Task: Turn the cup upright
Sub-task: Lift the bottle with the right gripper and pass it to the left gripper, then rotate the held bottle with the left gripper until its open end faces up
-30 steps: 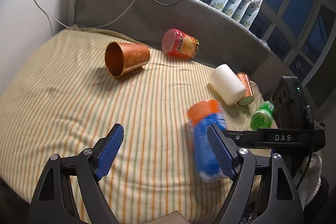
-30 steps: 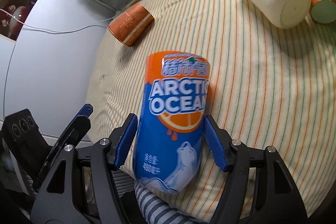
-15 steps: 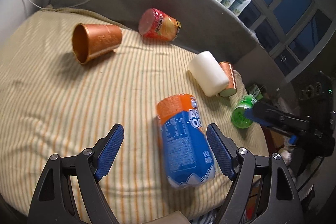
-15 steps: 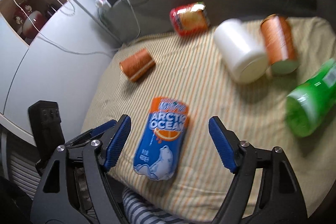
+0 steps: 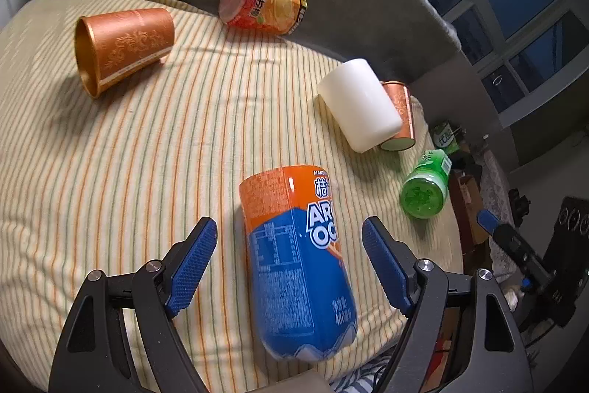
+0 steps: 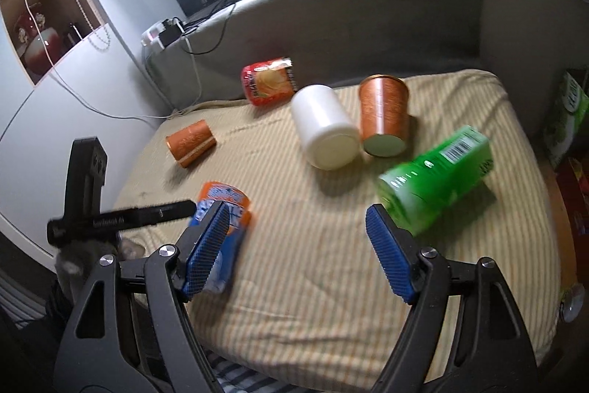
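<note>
Approach step: the blue-and-orange cup (image 5: 294, 260) lies on its side on the striped bed (image 5: 147, 153), between the spread jaws of the left gripper (image 5: 289, 264), not yet touched. Next, those jaws likely must close on its body and tip it upright. The right gripper (image 6: 296, 253), jaws also spread and empty, hovers just beside it, near the green bottle (image 6: 434, 177).

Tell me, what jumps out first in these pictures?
A big orange-and-blue Arctic Ocean cup lies on its side on the striped cushion, right between the fingers of the open left claw. Beside it, a bright green cup lies toppled just ahead of the open right claw. Farther back, a white cup and several orange and red ones lie tipped over too.
</note>
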Action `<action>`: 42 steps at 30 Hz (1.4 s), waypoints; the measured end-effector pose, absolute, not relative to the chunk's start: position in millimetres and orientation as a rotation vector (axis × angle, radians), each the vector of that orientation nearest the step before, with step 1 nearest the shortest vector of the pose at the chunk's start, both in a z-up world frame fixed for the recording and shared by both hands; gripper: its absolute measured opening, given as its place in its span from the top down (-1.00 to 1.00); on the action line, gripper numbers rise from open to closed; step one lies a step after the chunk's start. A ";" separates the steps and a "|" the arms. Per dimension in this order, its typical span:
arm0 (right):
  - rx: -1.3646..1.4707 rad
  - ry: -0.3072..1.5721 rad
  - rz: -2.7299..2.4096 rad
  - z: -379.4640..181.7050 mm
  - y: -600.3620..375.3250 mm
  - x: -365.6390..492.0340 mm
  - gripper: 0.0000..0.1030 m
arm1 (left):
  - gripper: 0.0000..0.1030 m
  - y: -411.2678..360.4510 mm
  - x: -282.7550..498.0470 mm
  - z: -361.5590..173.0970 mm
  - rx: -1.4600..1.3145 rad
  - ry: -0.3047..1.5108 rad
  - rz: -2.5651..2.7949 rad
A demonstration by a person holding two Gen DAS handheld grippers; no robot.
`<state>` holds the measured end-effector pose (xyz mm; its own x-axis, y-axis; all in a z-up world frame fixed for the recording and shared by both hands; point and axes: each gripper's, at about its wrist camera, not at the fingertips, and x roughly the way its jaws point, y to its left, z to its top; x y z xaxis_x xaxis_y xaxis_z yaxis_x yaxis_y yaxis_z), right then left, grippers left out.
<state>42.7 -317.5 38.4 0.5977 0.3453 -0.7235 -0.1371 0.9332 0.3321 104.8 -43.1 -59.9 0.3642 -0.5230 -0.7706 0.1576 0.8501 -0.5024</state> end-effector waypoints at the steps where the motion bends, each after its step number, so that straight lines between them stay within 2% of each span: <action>1: 0.243 0.889 0.269 37.4 -317.4 41.6 -0.54 | -0.57 -44.2 106.6 -61.4 -0.373 1.118 -0.453; 15: 0.110 0.827 0.139 40.8 -317.3 26.3 -0.54 | -0.55 -62.1 121.1 -81.8 -0.337 1.212 -0.476; 21: 0.127 0.822 0.126 39.9 -322.1 27.3 -0.54 | -0.23 -68.3 123.3 -87.9 -0.315 1.236 -0.480; 33: 0.136 0.824 0.120 35.2 -323.6 29.1 -0.54 | -0.21 -67.3 122.0 -84.9 -0.319 1.211 -0.471; 42: 0.138 0.826 0.118 33.1 -323.2 29.3 -0.54 | -0.20 -69.1 110.5 -60.6 -0.254 1.092 -0.458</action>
<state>29.3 -323.2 33.1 0.6725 0.1584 -0.7230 -0.0514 0.9845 0.1679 110.5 -69.0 -60.6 0.3808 -0.4764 -0.7925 0.2311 0.8789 -0.4173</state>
